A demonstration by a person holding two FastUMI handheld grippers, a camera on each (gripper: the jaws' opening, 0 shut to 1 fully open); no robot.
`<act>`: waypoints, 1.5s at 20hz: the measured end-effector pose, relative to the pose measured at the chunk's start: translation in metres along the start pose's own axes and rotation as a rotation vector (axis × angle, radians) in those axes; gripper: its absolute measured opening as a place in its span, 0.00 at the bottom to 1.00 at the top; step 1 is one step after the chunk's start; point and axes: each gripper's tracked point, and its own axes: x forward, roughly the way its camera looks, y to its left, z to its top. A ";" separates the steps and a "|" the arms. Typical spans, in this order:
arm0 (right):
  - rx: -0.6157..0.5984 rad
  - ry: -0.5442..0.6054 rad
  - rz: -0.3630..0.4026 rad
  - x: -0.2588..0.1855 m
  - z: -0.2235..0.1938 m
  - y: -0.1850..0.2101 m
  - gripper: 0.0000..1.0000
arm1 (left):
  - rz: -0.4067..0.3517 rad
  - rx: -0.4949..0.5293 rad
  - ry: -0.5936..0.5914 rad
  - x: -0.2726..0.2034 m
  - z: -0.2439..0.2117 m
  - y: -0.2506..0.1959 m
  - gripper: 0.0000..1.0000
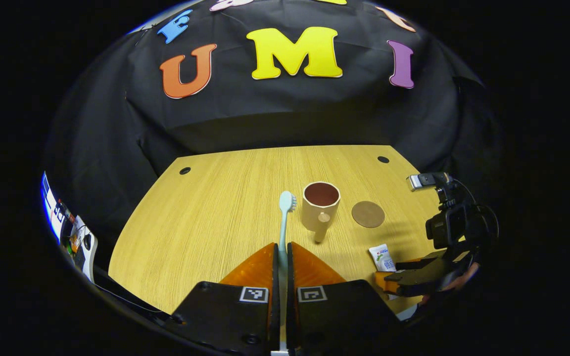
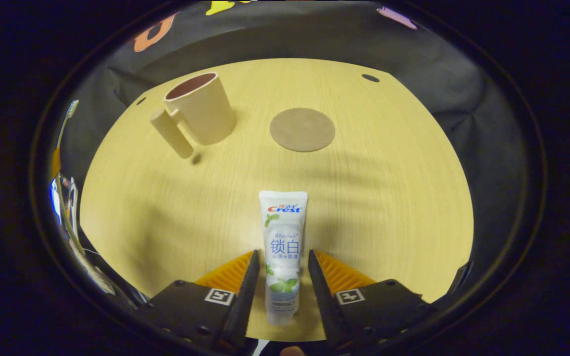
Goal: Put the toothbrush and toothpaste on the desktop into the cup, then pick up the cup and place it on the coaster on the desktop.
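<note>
In the left gripper view, the left hand-held gripper [image 1: 282, 257] is clamped on the pale blue plastic toothbrush [image 1: 285, 217], bristles near the beige handled cup [image 1: 320, 204] on the wooden surface [image 1: 206, 222]; a thin handle could pivot and miss the rim. Its tail is hidden between the fingers.

In the right gripper view, the right hand-held gripper [image 2: 280, 277] straddles the white toothpaste tube [image 2: 283, 247] lying flat, jaws parted with gaps both sides; closing could squash it or let it slip. The round brown coaster [image 2: 302, 129] lies bare beside the cup, whose inside is barely visible.

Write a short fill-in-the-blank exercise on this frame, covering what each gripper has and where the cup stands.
1. The left gripper is shut on the ____.
2. The toothpaste lies on the table between the ____ gripper's fingers, which are apart.
3. The cup stands on the table beside the ____, not on it.
4. The inside of the cup is ____.

Missing words: toothbrush; right; coaster; empty
</note>
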 end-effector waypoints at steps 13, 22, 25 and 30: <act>0.049 -0.043 0.055 -0.016 0.007 0.001 0.25 | -0.054 -0.022 -0.114 0.012 0.037 -0.011 0.08; 0.078 -0.181 0.126 -0.064 0.027 -0.012 0.13 | -0.122 -0.072 -0.356 0.045 0.112 -0.023 0.07; 0.056 -0.248 0.148 -0.093 0.035 -0.016 0.13 | -0.150 -0.121 -0.469 0.056 0.146 -0.029 0.08; 0.015 -0.341 0.139 -0.129 0.042 -0.029 0.13 | -0.207 -0.188 -0.570 0.082 0.170 -0.049 0.08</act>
